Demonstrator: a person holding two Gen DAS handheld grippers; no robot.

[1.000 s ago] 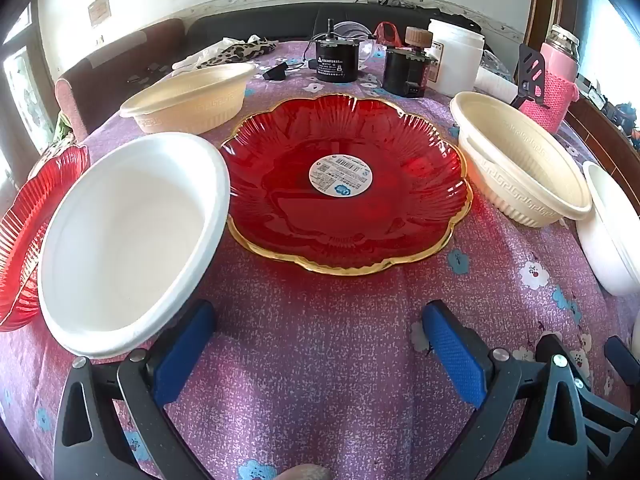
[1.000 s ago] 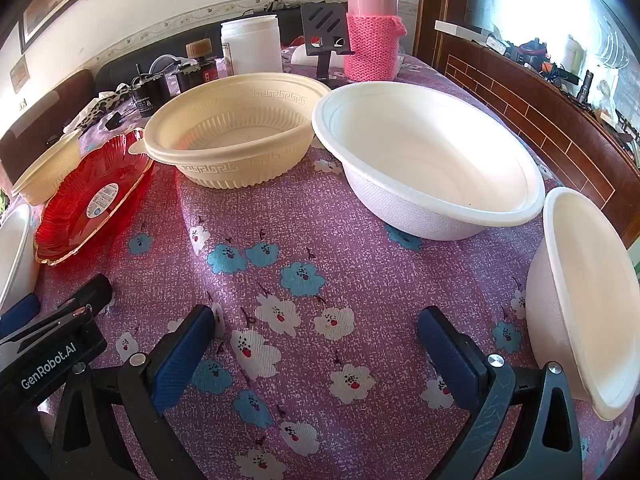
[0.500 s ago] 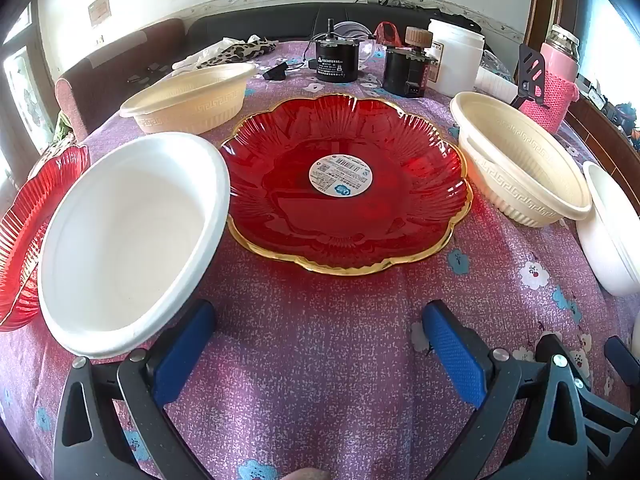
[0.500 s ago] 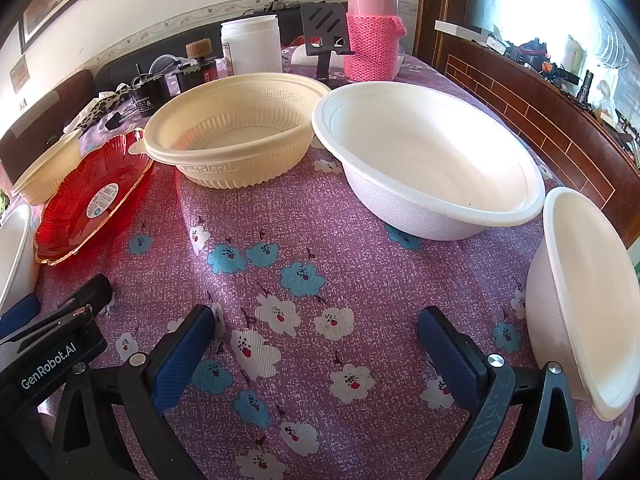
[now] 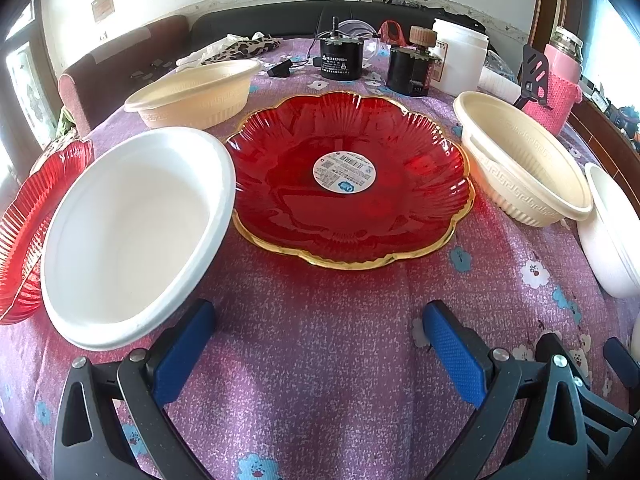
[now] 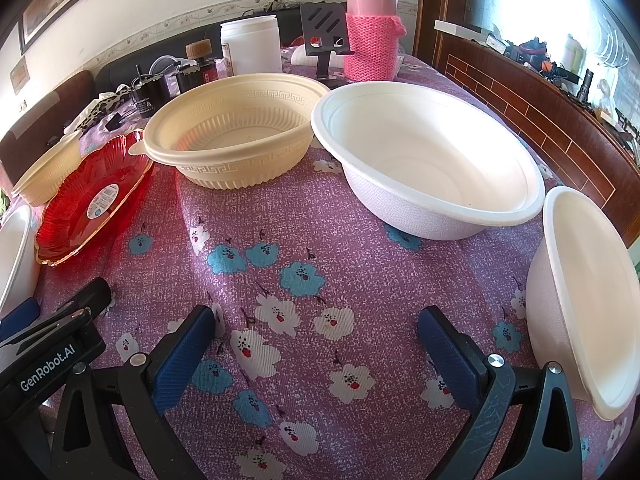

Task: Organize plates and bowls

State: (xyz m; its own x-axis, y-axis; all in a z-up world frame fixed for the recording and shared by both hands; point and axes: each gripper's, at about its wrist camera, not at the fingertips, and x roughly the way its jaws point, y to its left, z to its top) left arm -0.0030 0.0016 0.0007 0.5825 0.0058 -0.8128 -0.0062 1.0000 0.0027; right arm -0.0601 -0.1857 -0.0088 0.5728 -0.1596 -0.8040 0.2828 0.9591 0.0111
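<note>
Both tongs, left tongs and right tongs, gape wide, empty. Scalloped red glass plate with gold rim: likely rigid, slippery, fragile; pinch rim. White foam bowl: likely light; pinch rim.

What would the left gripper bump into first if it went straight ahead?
Probably the red plate. The left gripper is open and points at its near gold rim, with only bare tablecloth between, though depth is hard to judge.

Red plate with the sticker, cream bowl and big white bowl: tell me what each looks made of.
Red plate: translucent glass or hard plastic, glossy, with ribbed flutes and a gold rim; which one is unclear.
Cream bowl: likely thin moulded plastic, semi-matt, with an embossed key pattern and ribbed walls.
White bowl: probably pressed pulp or foam, matt, with a finely textured outer wall.
</note>
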